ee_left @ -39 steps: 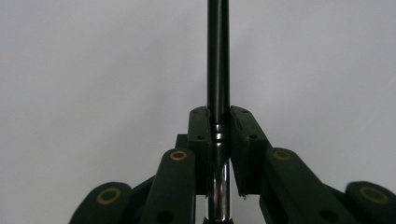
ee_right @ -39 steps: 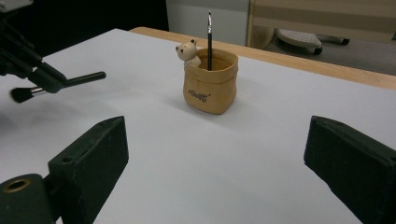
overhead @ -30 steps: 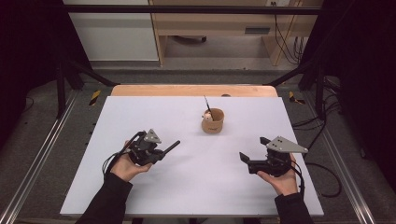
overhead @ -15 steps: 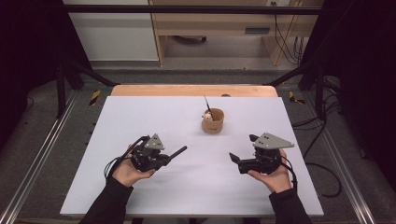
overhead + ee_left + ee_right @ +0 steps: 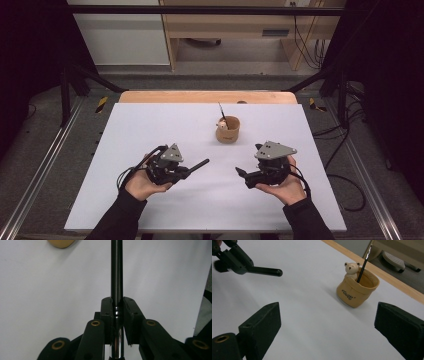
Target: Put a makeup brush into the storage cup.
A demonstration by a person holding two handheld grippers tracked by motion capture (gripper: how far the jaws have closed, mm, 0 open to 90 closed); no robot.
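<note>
My left gripper (image 5: 186,171) is shut on a black brush (image 5: 199,165) whose handle points right, toward the table's middle. In the left gripper view the jaws clamp the brush (image 5: 116,277) just above its chrome ferrule. My right gripper (image 5: 242,175) is open and holds nothing, its jaws pointing left at the handle's tip from a short gap away. The right gripper view shows its own gripper (image 5: 329,322) with the jaws wide apart, and the left gripper (image 5: 235,261) with the brush (image 5: 265,271) at the top left. A tan bear cup (image 5: 227,130) stands beyond both hands.
The bear cup (image 5: 355,291) holds a thin black stick (image 5: 363,263) leaning up and back. The cup's edge (image 5: 61,243) peeks in at the top of the left gripper view. A white sheet (image 5: 150,125) covers the table, with a wooden strip (image 5: 200,96) along its far edge.
Both hands have drawn toward the middle: the right gripper moved left, the left gripper moved slightly right and nearer. The brush handle now lies flatter, closer to the right jaws.
</note>
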